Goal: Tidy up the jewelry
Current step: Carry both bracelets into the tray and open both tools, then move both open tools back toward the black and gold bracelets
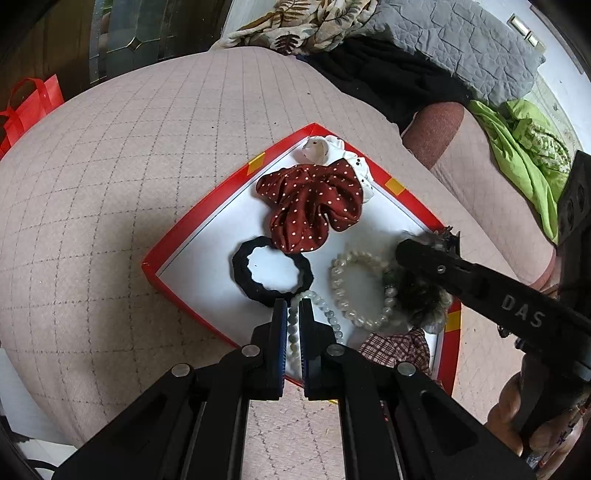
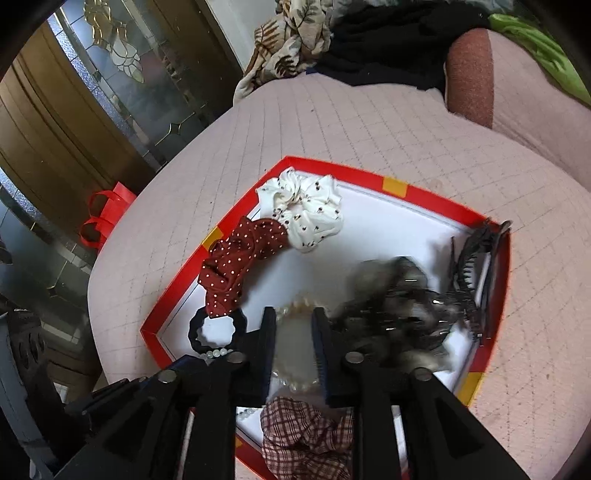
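A red box [image 1: 184,236] with a white floor lies on a pink quilted cushion. In it are a dark red dotted scrunchie [image 1: 310,206], a white scrunchie [image 2: 306,214], a black hair tie [image 1: 271,271], a pearl bracelet [image 1: 360,288], a fuzzy grey-brown scrunchie [image 2: 388,314], a plaid scrunchie [image 2: 303,432] and a black claw clip [image 2: 469,266]. My left gripper [image 1: 293,314] is shut on a pale green bead bracelet [image 1: 328,314] at the box's near edge. My right gripper [image 2: 294,312] stands open above the pearl bracelet [image 2: 301,305], beside the blurred fuzzy scrunchie; nothing is pinched between its pads.
Piled clothes, a leaf-print cloth [image 1: 314,22] and a grey quilt [image 1: 454,40] lie at the cushion's far end, with a green garment [image 1: 524,147] to the right. A red bag [image 1: 29,103] stands off the cushion's left edge. A glass-panelled door [image 2: 110,74] is behind.
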`<act>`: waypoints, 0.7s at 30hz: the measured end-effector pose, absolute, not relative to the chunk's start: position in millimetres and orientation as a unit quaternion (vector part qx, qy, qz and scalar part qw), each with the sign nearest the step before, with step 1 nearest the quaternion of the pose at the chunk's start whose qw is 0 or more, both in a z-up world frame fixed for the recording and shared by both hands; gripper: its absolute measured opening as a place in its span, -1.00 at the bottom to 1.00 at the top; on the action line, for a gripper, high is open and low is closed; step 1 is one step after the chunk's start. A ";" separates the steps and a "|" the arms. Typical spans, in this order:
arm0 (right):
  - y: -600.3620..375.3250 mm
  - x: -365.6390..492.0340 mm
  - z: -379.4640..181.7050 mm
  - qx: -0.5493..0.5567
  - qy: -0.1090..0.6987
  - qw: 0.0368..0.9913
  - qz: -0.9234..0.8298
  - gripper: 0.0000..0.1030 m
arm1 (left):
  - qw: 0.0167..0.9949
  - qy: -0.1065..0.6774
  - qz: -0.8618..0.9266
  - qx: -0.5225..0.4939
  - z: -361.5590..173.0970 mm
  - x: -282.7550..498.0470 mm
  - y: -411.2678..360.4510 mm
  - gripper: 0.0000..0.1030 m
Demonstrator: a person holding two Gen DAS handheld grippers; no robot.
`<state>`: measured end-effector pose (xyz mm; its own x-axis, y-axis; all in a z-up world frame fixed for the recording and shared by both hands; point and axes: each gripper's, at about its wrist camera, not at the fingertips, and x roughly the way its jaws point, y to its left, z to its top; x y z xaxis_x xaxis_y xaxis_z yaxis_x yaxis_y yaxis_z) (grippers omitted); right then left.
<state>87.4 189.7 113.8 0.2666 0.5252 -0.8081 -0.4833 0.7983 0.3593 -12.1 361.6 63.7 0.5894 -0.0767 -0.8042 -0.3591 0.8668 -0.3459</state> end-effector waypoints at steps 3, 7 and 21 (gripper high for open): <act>182.2 81.7 125.8 0.017 0.501 0.804 0.320 -0.40 | 0.863 0.437 0.077 -0.241 67.6 -13.8 357.8 -0.88; 165.3 69.9 138.9 0.011 0.484 0.813 0.322 -0.27 | 0.874 0.419 0.074 -0.236 75.6 -19.1 353.5 -0.42; 48.3 27.7 133.0 0.056 0.494 0.828 0.260 -0.25 | 0.886 0.407 0.091 -0.204 85.2 -30.3 333.5 -0.24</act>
